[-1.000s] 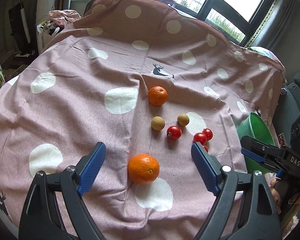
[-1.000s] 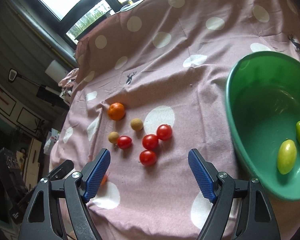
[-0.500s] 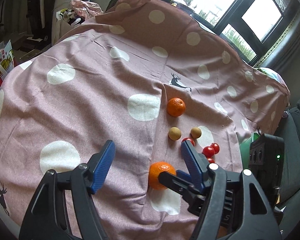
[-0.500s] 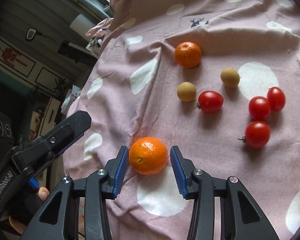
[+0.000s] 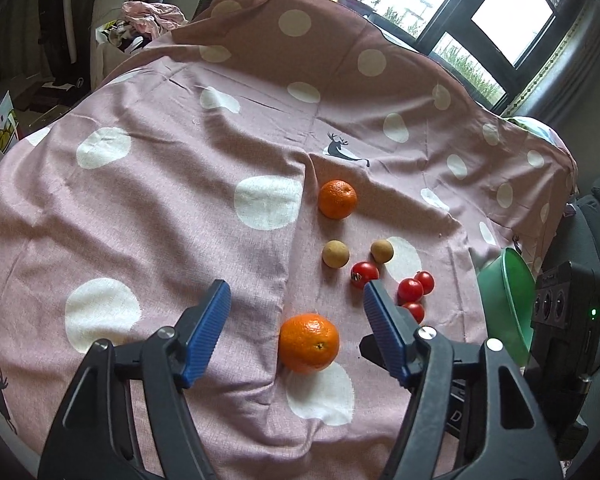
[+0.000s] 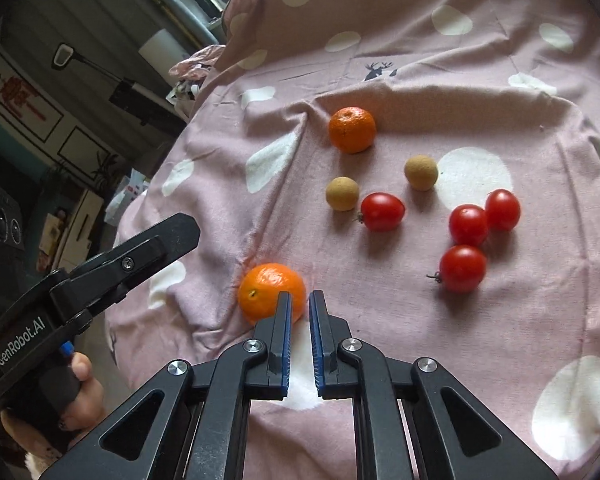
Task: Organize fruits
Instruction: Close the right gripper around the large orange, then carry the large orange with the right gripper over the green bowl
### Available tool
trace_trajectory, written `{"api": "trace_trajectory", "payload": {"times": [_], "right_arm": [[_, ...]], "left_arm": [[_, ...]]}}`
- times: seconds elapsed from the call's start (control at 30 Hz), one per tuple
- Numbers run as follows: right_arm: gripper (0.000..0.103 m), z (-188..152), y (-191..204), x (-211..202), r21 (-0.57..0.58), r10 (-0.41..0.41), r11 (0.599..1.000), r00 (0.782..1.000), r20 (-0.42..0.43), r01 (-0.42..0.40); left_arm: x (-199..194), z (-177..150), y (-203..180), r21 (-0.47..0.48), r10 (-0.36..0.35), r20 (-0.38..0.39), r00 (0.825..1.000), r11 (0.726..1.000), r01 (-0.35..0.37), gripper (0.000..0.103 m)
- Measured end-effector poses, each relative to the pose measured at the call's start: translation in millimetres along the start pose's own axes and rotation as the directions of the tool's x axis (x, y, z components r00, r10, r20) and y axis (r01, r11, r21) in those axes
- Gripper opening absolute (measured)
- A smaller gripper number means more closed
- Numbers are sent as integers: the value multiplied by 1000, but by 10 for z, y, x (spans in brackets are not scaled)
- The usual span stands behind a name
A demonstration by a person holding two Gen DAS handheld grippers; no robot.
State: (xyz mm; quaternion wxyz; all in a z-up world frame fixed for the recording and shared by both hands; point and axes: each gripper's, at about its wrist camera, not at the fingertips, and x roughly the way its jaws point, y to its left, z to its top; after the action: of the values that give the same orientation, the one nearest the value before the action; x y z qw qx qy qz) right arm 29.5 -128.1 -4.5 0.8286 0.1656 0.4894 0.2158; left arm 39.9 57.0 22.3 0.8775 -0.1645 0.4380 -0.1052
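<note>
Orange peel is showing nearest us: the near mandarin (image 6: 268, 292) is lying on the pink dotted cloth (image 6: 420, 92), and our right gripper (image 6: 299, 306) is sitting just at its 4 o'clock with its jaws drawn together on nothing. Our left gripper (image 5: 296, 300) is hanging with its jaws apart, gripping nothing. Beyond, four red tomatoes (image 6: 382, 212) are lying toward 2 o'clock, then two tan longans (image 6: 342, 194), then the far mandarin (image 6: 352, 130). At 3 o'clock a green bowl (image 5: 508, 292) is peeking in.
</note>
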Motion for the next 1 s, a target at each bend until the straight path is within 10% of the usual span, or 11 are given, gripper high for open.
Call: {"api": "trace_trajectory", "payload": {"times": [0.17,0.7,1.0], "right_arm": [[50,84,-83,100,104,110,989,994,-17,-108],[47,48,-73,195,112,64,992,997,-45,-59],[47,-85,-688,-180,192,-132,971,988,-79,145]], "left_arm": [[-32,26,63,-21,5,15,1000,1000,-5,68],[13,2,-1,-4,3,-1,1000,1000,-3,68],[150,-143,-373,107,-33,-26,999,994,36,63]]}}
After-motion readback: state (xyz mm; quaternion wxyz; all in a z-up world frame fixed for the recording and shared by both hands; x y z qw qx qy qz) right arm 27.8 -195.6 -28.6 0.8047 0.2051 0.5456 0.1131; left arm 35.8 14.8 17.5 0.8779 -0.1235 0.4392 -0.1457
